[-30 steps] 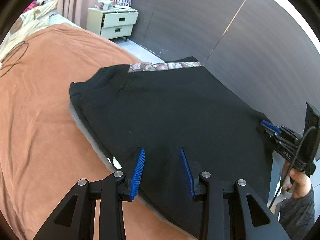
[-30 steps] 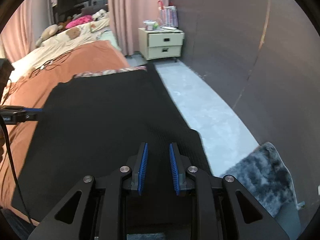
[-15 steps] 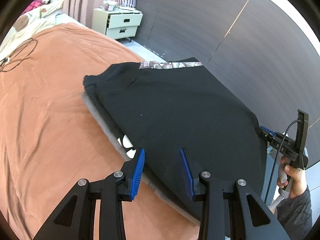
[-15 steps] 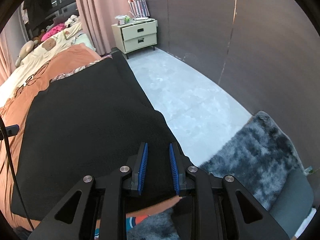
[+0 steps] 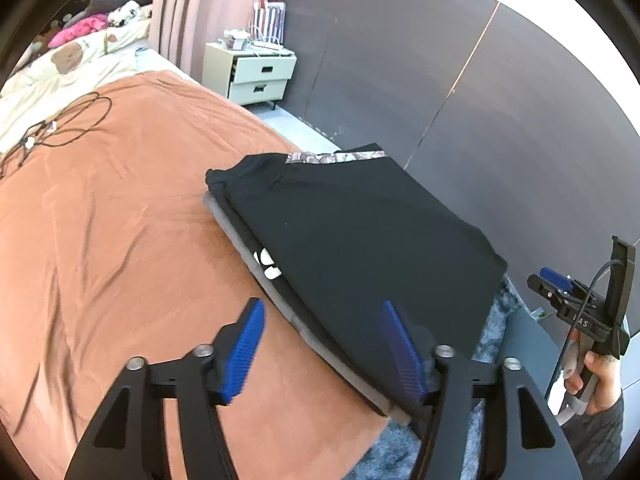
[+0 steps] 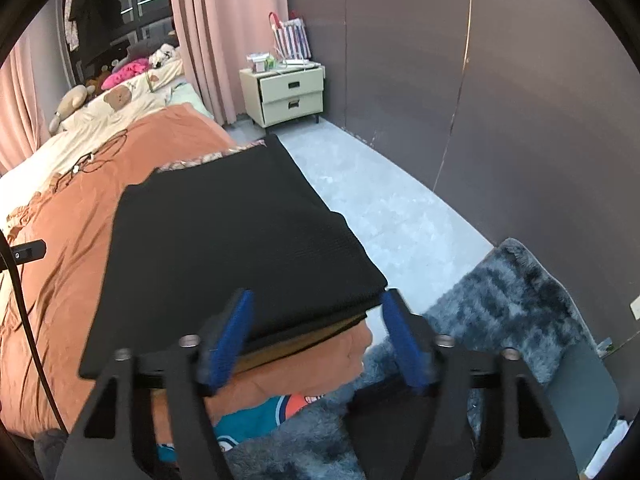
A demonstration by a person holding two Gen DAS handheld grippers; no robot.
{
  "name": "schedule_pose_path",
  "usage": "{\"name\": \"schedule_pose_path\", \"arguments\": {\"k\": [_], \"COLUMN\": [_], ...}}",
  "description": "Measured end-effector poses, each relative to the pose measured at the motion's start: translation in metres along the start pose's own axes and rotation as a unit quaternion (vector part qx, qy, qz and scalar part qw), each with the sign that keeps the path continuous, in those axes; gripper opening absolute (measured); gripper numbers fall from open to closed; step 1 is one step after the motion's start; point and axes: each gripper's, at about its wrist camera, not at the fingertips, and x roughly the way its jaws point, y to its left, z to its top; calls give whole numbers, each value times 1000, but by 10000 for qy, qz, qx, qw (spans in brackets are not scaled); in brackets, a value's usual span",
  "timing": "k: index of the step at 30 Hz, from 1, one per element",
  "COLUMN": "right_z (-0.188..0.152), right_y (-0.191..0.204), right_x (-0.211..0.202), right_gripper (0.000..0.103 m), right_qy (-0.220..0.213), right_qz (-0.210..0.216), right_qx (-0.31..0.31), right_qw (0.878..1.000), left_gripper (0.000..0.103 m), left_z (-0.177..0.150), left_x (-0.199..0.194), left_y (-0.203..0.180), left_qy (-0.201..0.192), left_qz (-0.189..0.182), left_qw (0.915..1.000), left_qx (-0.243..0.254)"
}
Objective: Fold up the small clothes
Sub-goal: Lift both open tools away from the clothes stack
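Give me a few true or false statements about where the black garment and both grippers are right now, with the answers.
1. The left gripper is open. True.
2. The black garment lies on the floor. False: it lies folded on the orange bedspread, atop a grey garment.
3. The right gripper clamps the black garment. False: it is open, holding nothing.
4. A nightstand stands against the dark wall. True.

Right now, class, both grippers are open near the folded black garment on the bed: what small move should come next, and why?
Probably draw both grippers back. The left gripper and right gripper are open, holding nothing, and the black garment lies folded flat atop the stack.
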Motion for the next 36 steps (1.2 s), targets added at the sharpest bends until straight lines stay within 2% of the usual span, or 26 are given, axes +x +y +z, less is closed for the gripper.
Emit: {"name": "schedule_pose_path", "arguments": {"k": [1, 3, 4, 6, 10, 21, 27, 33, 36], "right_z": [-4, -14, -19, -27, -45, -84, -110, -140, -152], "right_y": [0, 2, 3, 4, 9, 27, 40, 56, 60], "right_x": [-2, -16, -22, -32, -55, -113, -145, -171, -179], "right_gripper": [80, 84, 84, 90, 102, 103, 103, 103, 103], "right_qy": [-6, -55, -114, -157, -212, -592, -992, -1093, -1065], "right_qz": [-6, -17, -57, -98, -67, 69, -96, -72, -350], "right_qx": [9, 6, -14, -22, -15, -110, -69, -97, -159], "right_qw": [10000, 10000, 9999, 9998, 9998, 9982, 9950, 9939, 9936], "left_gripper": [81, 94, 98, 101, 101, 103, 103, 103, 103], "left_z": [-4, -11, -14, -21, -36, -98, -140, -178, -199], "left_x": [-9, -26, -33, -51, -80, -169, -212, -250, -268], "left_y": [-3, -5, -6, -8, -8, 6, 11, 13, 11], "left_qy": [-81, -243, -310, -470, -594, -1132, -1399, -1696, -1854], "left_qz": [49, 134, 138, 193, 316, 643, 826, 1181, 1270], "left_qw": [10000, 9996, 9994, 9987, 9977, 9912, 9864, 9781, 9742], "left_qx": [-1, -13, -24, -53, -81, -254, -253, -238, -212]}}
